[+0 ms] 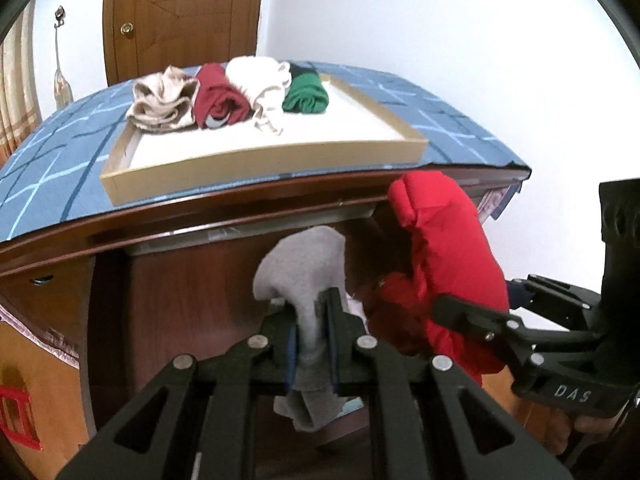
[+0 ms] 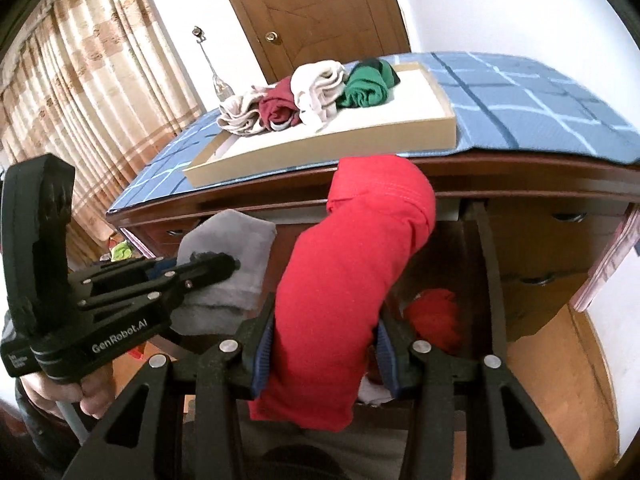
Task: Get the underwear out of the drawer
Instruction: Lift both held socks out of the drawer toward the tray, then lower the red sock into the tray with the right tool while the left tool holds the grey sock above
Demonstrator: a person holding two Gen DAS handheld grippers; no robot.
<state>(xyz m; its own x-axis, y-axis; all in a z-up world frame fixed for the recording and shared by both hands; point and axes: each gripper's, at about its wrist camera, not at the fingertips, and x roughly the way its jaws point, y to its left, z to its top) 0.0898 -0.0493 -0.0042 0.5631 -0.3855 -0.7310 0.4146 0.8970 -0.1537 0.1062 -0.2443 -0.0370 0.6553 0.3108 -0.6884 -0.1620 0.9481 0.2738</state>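
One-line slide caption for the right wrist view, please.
Right gripper clamps a rolled red garment lifted above the open drawer.

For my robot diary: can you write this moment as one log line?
left hand-held gripper: shut on grey roll | right hand-held gripper: shut on red roll | tray: four rolls

A white wall (image 1: 440, 20) fills the room from twelve to three o'clock in the left wrist view. A brown wooden door (image 2: 316, 4) with a round brass knob (image 2: 272, 37) stands at twelve o'clock. Beige striped curtains (image 2: 80, 72) hang at ten o'clock in the right wrist view. A dark wooden dresser (image 1: 180, 280) stands in the middle, its surface covered by a blue checked cloth (image 2: 520, 92). A slim clear glass bottle (image 2: 221, 84) stands at eleven o'clock beside the door. Even daylight.
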